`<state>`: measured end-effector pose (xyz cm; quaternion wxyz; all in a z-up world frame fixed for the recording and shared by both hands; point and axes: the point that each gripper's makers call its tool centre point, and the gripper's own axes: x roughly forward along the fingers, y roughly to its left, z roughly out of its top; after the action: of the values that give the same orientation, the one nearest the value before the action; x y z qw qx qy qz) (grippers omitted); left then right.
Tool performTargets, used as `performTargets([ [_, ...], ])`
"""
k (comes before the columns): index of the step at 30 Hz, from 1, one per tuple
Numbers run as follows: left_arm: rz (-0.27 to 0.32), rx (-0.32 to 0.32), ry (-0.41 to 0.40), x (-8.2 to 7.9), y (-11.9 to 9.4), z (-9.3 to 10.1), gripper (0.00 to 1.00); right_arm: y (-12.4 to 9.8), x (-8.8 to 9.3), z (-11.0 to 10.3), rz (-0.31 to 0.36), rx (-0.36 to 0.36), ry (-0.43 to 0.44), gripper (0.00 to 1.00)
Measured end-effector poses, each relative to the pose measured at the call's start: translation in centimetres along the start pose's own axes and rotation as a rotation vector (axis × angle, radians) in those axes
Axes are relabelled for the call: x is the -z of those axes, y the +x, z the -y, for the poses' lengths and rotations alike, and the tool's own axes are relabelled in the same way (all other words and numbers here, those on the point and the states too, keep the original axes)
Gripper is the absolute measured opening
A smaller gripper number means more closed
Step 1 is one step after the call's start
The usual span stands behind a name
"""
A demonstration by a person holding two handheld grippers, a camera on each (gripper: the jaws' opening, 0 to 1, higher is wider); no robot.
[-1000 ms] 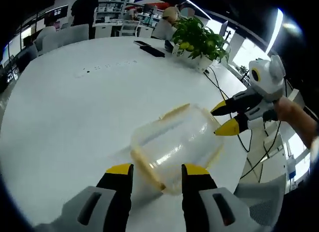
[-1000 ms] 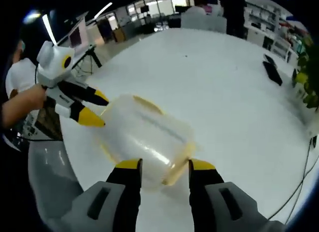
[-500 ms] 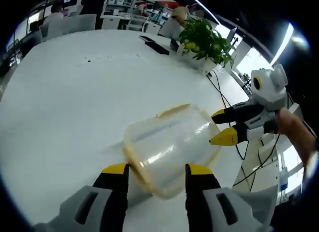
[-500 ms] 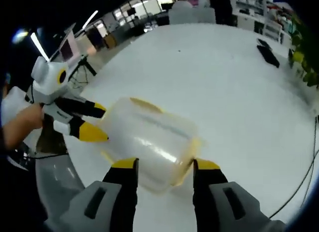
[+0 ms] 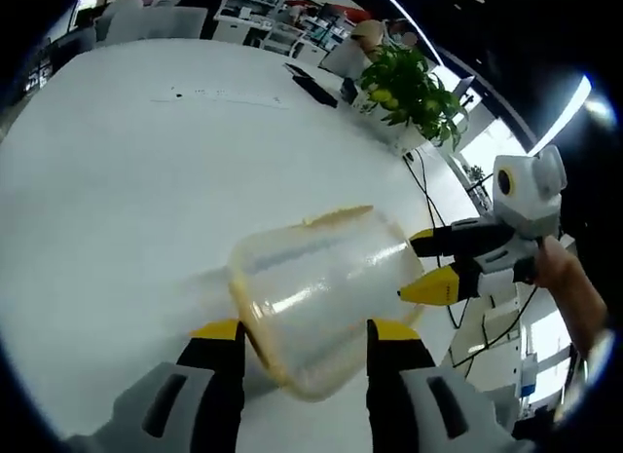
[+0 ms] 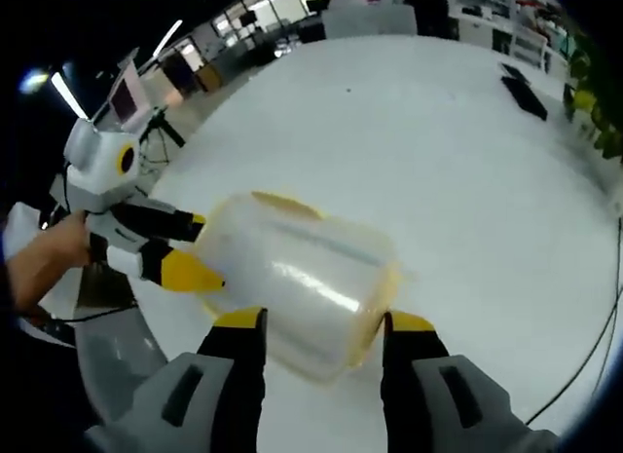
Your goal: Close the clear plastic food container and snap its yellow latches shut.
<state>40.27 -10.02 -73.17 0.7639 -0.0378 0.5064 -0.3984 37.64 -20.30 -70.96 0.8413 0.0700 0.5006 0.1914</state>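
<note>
Container [image 5: 316, 297] sits lifted and tilted between both tools over the white worktop [image 5: 117, 180], nearer each camera than a second ago. Left tool [image 5: 302, 328] and right tool [image 6: 321, 321] gape wide around its ends; yellow latches look unsnapped.

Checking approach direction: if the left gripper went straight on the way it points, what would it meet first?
The clear container, lying between the open jaws of the left gripper; contact can't be told.

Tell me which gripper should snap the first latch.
Probably either: both grippers flank the container, open. The right gripper has its tips against one end; the left gripper is at the other end. The latches are too blurred to judge.
</note>
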Motion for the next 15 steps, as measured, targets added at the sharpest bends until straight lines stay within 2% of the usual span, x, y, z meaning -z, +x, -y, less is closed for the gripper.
performTargets([
  [15,-0.015,0.022,0.011,-0.18,-0.38,-0.39,0.46,0.27,0.63,0.24,0.009,-0.005,0.003,0.45],
])
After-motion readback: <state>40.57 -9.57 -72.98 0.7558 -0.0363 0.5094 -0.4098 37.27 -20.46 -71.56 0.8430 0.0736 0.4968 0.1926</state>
